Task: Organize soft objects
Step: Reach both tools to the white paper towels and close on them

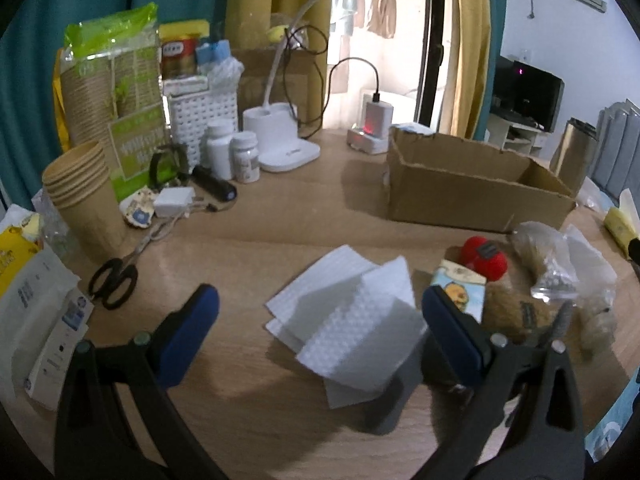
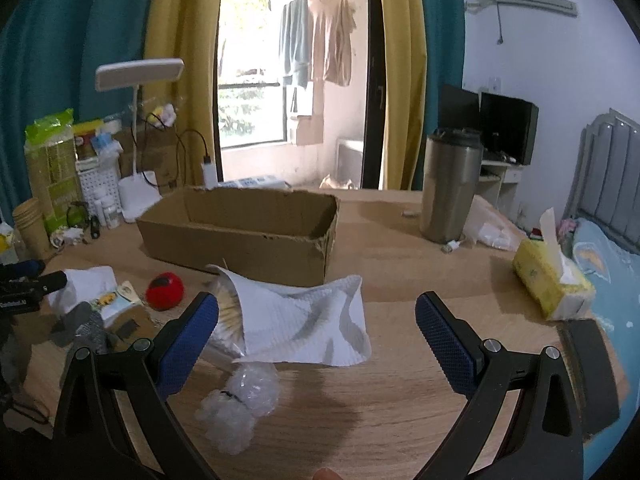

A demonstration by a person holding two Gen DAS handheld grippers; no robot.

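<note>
A folded white textured cloth lies on the wooden table between my left gripper's open blue fingers, nearer the right one. Beside it sit a red plush ball, a small printed pouch, a brown furry toy and a clear plastic bag. In the right wrist view another white cloth drapes over a brush-like item just ahead of my open right gripper. Crumpled bubble wrap lies below it. The open cardboard box stands behind; the red ball shows at left.
Left side holds stacked paper cups, scissors, pill bottles, a lamp base and packets. A steel tumbler and a yellow tissue pack stand on the right. The bed edges the table's right side.
</note>
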